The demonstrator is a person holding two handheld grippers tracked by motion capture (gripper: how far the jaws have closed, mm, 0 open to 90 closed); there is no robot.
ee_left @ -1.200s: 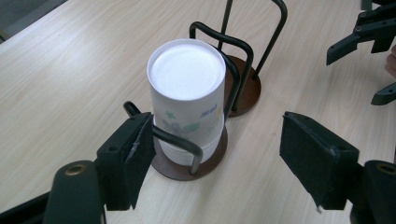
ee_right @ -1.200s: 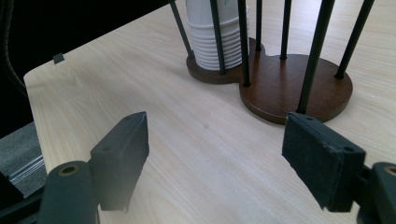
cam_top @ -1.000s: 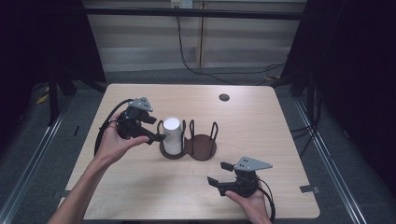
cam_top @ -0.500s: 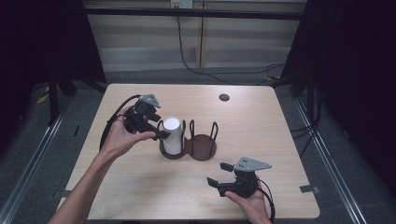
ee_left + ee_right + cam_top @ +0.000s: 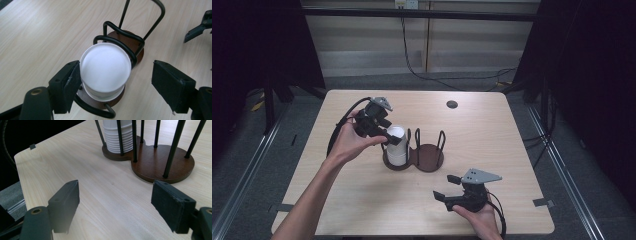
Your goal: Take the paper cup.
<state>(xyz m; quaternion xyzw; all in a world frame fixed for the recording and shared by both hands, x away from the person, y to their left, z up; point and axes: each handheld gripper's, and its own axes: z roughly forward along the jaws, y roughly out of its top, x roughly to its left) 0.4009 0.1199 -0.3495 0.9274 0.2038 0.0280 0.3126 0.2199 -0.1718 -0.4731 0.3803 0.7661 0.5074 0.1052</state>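
My left tongs [image 5: 116, 82] gape around the cup stack [image 5: 105, 67], one pad touching; jaws just closing; right tongs [image 5: 116, 205] open near the desk's [image 5: 337, 200] front edge.

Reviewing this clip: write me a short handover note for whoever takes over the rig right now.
Left gripper: jaws open around the top of the stack of white cups; one pad is at the rim, the other stands clear, so there is no grip. The jaws have just been closing a little.
Right gripper: jaws open, nothing between them, low over the table near the front edge.
Things: the cups stand upside down in the left ring of the two-ring wire holder; the right ring is empty.
Done: left gripper lined up on the stack.
Left: probably close on the top cup and lift it out.
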